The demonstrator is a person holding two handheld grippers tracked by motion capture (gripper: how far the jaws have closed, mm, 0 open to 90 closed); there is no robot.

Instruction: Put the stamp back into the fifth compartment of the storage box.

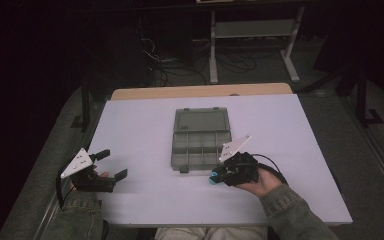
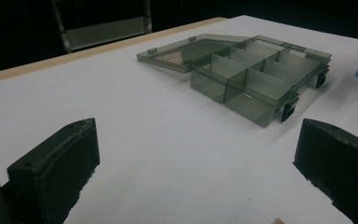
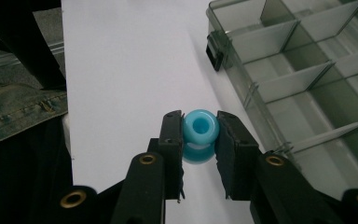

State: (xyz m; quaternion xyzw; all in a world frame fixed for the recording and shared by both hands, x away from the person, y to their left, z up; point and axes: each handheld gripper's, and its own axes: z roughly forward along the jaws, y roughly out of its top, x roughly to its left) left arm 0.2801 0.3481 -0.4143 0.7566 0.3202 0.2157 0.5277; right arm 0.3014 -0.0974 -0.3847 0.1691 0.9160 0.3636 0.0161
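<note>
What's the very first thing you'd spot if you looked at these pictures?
The bright blue bead jumps out, pinched between the jaws of the right gripper just above the white table, near its front edge. Next comes the smoky grey compartment box lying open in the middle of the table, its lid folded back flat. The left gripper sits at the table's left front with its jaws wide apart and nothing between them.

Denim sleeves [image 1: 285,210] — black jaws, brass screws [image 3: 147,159]

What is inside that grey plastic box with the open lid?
The compartments of the box that can be seen look empty, just clear dividers. Nearby, the right gripper holds a blue bead. In the high view, that gripper's plate hides one corner.
</note>
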